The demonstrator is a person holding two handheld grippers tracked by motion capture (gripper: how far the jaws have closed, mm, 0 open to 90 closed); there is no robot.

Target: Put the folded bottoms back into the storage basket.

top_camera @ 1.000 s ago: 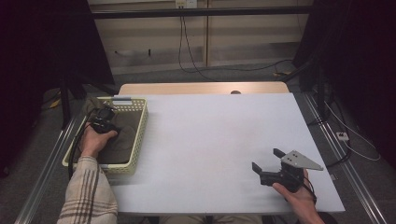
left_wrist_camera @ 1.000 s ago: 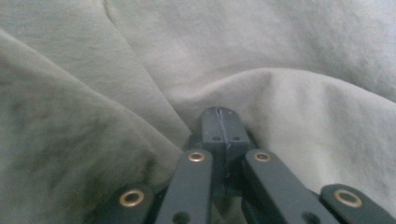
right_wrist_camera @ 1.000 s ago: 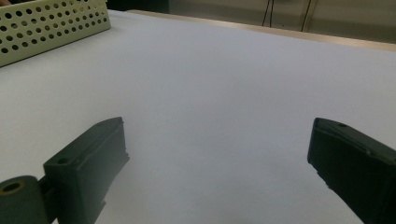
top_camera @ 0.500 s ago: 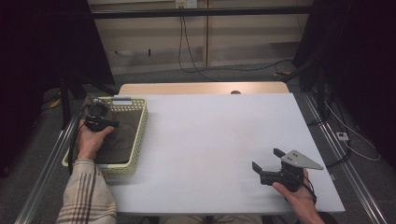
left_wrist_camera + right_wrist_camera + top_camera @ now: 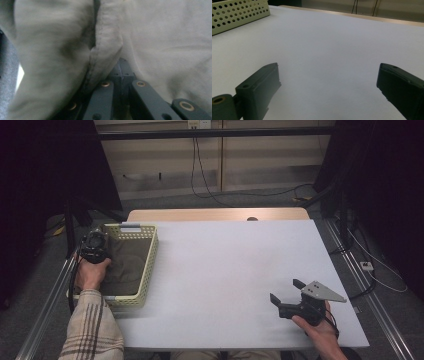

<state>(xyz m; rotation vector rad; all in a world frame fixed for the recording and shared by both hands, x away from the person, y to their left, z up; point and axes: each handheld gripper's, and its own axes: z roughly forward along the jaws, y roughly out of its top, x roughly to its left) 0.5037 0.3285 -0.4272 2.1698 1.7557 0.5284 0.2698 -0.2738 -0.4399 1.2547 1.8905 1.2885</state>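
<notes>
Two grippers: left gripper [image 5: 95, 245] is clamped on olive cloth [image 5: 105, 47] inside the yellow basket [image 5: 145, 270]; right gripper [image 5: 329, 92] rests wide open over bare table [image 5: 225, 270]; pick-up seemingly underway, next lifting cloth clear.

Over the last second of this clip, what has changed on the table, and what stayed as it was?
The left gripper moved from over the middle of the basket toward its far-left corner, away from the person. It is shut on a fold of the cloth now; whether it already held it earlier cannot be told. The right gripper stayed open, low over the near-right part of the white table. The basket did not shift.
</notes>
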